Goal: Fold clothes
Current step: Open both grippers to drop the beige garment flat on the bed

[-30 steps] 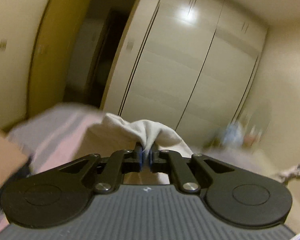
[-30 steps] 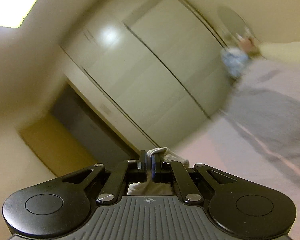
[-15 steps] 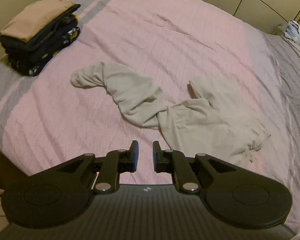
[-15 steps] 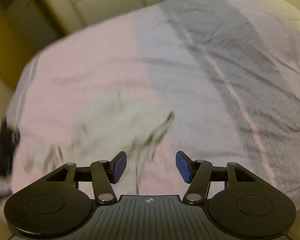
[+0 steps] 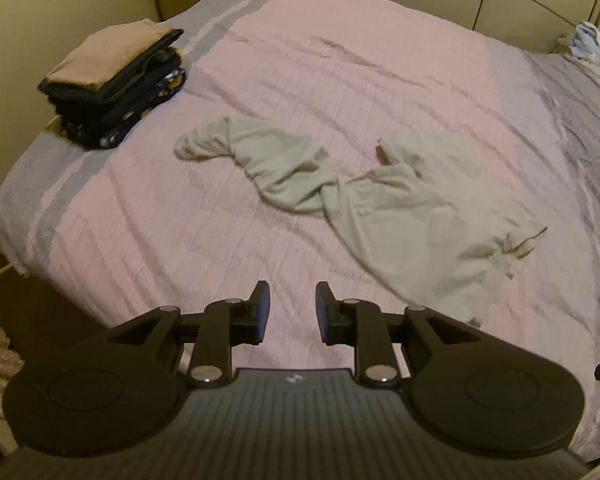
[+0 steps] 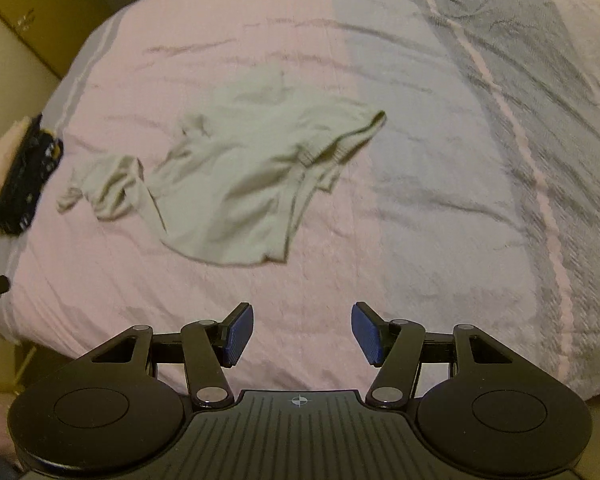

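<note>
Both jaws apart, empty | garment (image 5: 380, 200) crumpled mid-bed (image 5: 140, 260), perhaps twisted

A bed (image 5: 340, 60) carried everything, spread with a pink cover that turned grey and striped toward its edges. A pale, crumpled garment (image 5: 400, 208) lay unfolded near the middle of the cover, one twisted end reaching toward a stack of folded clothes (image 5: 112, 84). That stack, dark pieces topped by a tan one, sat at the bed's corner, apart from the garment.
</note>
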`<action>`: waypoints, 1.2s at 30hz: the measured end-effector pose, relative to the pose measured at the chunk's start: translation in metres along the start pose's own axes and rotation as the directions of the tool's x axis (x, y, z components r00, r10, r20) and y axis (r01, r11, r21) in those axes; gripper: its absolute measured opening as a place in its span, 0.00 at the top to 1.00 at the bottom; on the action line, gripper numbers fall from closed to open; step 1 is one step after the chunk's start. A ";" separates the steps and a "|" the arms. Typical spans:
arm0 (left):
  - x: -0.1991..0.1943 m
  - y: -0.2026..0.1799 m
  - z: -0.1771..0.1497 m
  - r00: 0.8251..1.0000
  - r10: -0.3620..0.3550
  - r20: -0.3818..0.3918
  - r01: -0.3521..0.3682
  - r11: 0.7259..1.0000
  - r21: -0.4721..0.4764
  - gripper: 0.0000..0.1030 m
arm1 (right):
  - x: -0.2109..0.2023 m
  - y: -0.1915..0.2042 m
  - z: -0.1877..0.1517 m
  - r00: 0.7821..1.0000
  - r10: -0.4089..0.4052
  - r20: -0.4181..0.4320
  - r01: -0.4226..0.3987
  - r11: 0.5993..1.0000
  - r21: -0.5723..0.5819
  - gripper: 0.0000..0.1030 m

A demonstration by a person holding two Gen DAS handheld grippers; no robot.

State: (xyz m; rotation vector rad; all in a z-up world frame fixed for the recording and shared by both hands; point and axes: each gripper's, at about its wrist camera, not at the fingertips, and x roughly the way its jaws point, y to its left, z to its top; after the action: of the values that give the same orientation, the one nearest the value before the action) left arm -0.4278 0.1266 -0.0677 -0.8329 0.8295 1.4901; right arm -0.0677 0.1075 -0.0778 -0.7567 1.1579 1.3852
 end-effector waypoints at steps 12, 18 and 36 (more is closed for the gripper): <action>-0.034 -0.011 -0.022 0.999 0.002 0.040 -0.002 1.000 0.020 0.79 | -0.012 0.015 -0.011 0.999 0.045 0.019 -0.043 0.995 -0.088 0.43; -0.032 -0.009 -0.018 0.999 -0.008 0.041 0.007 0.999 0.036 0.78 | -0.009 0.023 -0.010 0.999 0.044 0.026 -0.042 0.996 -0.079 0.43; 0.057 0.084 0.079 0.997 -0.080 0.012 0.078 0.991 0.109 0.78 | 0.037 0.036 0.024 0.987 0.065 0.149 -0.120 0.908 0.402 0.44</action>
State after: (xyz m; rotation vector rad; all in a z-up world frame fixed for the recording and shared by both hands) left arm -0.5189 0.2175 -0.0746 -0.7630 0.8489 1.3684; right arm -0.1047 0.1460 -0.0971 -0.3072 1.3350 1.1908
